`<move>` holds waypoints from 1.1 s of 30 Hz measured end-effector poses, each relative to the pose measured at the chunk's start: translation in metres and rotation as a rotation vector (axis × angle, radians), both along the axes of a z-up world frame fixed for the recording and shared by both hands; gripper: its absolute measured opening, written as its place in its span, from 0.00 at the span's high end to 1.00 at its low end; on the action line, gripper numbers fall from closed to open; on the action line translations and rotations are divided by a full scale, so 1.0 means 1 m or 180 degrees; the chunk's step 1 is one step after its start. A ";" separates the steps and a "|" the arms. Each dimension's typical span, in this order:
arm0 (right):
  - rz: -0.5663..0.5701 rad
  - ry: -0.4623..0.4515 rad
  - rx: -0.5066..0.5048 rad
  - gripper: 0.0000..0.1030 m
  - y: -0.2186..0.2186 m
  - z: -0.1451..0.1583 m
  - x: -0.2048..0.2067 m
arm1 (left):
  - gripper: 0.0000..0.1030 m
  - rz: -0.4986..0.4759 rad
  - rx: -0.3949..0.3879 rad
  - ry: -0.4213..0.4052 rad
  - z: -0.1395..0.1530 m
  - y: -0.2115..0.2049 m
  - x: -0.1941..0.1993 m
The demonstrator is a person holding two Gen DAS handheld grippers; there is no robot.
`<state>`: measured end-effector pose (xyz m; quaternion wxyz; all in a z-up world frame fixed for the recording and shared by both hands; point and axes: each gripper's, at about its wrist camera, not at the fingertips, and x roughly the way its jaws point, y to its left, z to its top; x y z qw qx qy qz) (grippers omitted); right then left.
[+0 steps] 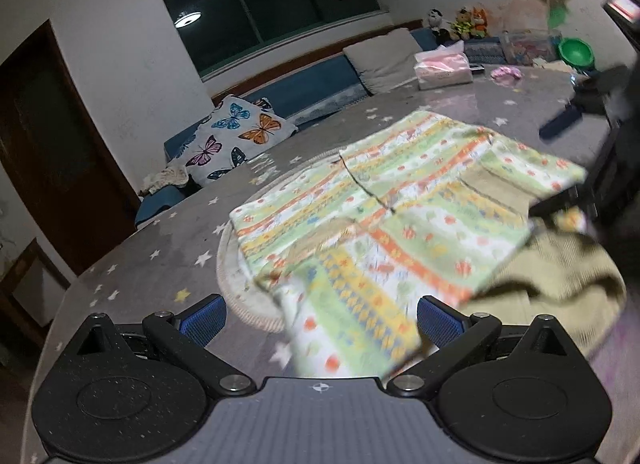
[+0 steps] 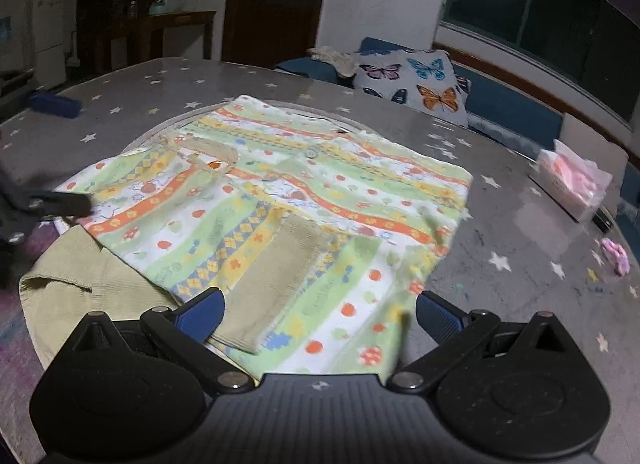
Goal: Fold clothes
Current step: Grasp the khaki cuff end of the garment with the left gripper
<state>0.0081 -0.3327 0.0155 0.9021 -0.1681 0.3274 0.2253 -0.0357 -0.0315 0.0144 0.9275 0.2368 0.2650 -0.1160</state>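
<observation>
A child's shirt (image 2: 280, 192) with green, orange and yellow stripes lies spread flat on the star-patterned table (image 2: 500, 232). An olive-beige garment (image 2: 80, 276) lies partly under its near-left side. My right gripper (image 2: 320, 318) is open just above the shirt's near hem, with cloth between the fingers but not pinched. My left gripper (image 1: 320, 320) is also open, and a blurred sleeve of the shirt (image 1: 400, 200) hangs between its blue pads (image 1: 204, 316). The beige garment (image 1: 560, 276) lies to its right. The left gripper's dark finger (image 2: 60, 200) shows at the shirt's left edge.
A pink tissue pack (image 2: 572, 184), a small pink item (image 2: 616, 256) and a blue object (image 2: 52, 104) lie on the table. A butterfly pillow (image 1: 236, 136) rests on the blue sofa behind. A green bowl (image 1: 576, 50) and soft toys stand at the back.
</observation>
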 end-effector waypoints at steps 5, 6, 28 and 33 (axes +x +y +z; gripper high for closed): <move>-0.0032 0.0001 -0.0041 0.00 -0.011 0.004 -0.006 | 0.00 -0.0352 0.0210 0.0023 -0.006 0.003 -0.028; -0.0022 0.0000 -0.0044 0.00 -0.012 0.004 -0.008 | 0.00 -0.0451 0.0250 0.0026 -0.008 0.002 -0.032; 0.0588 -0.0058 -0.0083 0.17 -0.003 0.016 -0.051 | 0.83 -0.1156 -0.0429 -0.0039 0.008 -0.043 -0.012; 0.0756 -0.0067 0.0019 0.36 0.013 0.013 -0.047 | 0.86 -0.1007 -0.0692 0.0036 0.020 -0.037 0.013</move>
